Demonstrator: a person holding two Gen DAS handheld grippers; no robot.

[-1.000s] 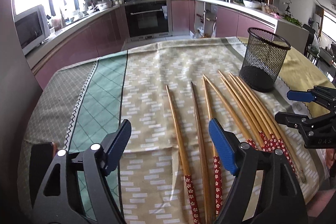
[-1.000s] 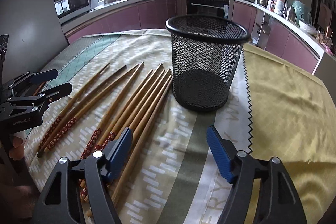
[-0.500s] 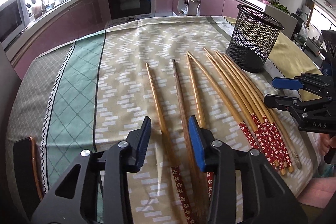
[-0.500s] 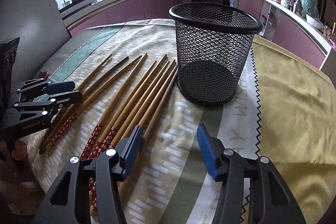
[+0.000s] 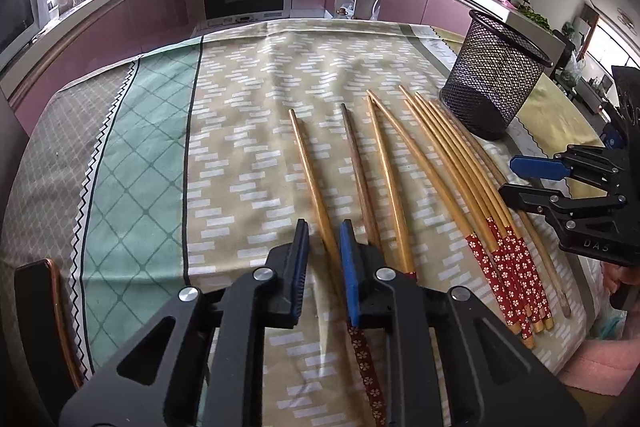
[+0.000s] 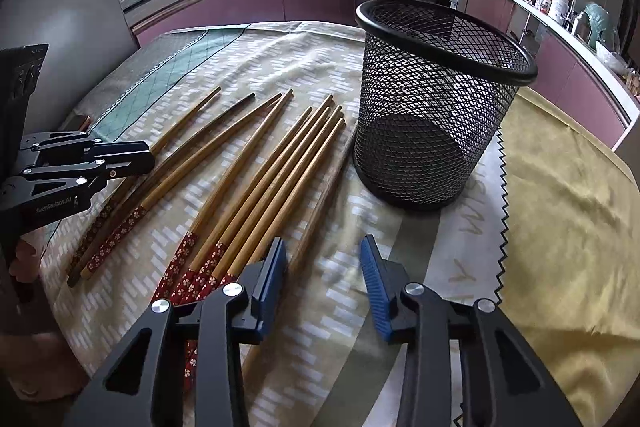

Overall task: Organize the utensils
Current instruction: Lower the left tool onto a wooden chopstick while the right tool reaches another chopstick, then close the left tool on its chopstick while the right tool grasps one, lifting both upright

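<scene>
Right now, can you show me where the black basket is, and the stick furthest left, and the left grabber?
Mesh basket (image 6: 424, 131): right wrist view, front wall.
Leftmost chopstick (image 5: 310, 167): left wrist view, bare wooden shaft.
Left gripper (image 5: 324, 259): left wrist view, between its fingertips.

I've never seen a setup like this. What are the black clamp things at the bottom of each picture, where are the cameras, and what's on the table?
There is no robot: a person holds a two-finger gripper in each hand, and each carries a fisheye camera looking along its fingers.

In the left wrist view the left gripper sits at the bottom and the right gripper enters from the side. Its jaws are closing around the leftmost chopstick, which lies between the pads; a firm pinch is not clear.

In the right wrist view the right gripper is closing too, over the plain chopstick nearest the black mesh holder, not yet touching it.

The other chopsticks lie on a patterned tablecloth. The holder looks empty.
</scene>
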